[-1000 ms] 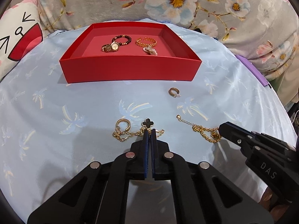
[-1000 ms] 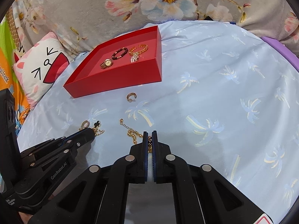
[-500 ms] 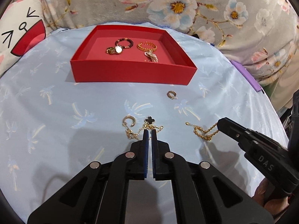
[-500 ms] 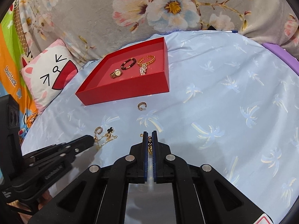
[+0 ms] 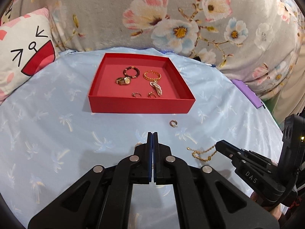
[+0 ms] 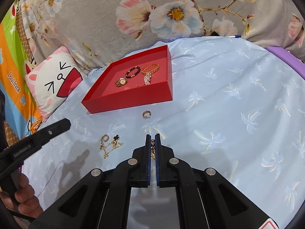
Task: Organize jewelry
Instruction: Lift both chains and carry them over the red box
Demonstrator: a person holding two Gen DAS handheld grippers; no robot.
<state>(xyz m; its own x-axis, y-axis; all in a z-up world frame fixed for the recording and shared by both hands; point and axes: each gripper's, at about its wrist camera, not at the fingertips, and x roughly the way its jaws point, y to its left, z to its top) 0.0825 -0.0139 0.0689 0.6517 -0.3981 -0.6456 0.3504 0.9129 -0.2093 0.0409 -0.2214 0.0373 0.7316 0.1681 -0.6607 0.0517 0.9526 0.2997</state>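
A red tray [image 5: 141, 106] [image 6: 133, 101] holds a gold watch [image 5: 124, 80], a dark bead bracelet [image 5: 131, 72], a gold bangle [image 5: 152, 75], a pearl piece [image 5: 156, 88] and two small earrings [image 5: 136, 95]. On the blue cloth lie a gold hoop earring [image 5: 173, 123] [image 6: 146, 114], a clover necklace [image 6: 111, 145] and a gold chain bracelet [image 5: 202, 153]. My left gripper [image 5: 152, 133] is shut and empty, raised above the clover necklace. My right gripper [image 6: 152, 136] is shut on the chain bracelet [image 6: 153, 145], which lies partly on the cloth.
A cat-face cushion [image 5: 21, 57] [image 6: 51, 84] lies at the left. A floral blanket [image 5: 171, 19] backs the cloth. A purple object [image 5: 247, 93] sits at the right edge. The left gripper's body [image 6: 34, 143] shows at the left of the right wrist view.
Both grippers have risen and pulled back from the cloth. The left gripper has lifted off the clover necklace. The right gripper stays closed on the chain bracelet.
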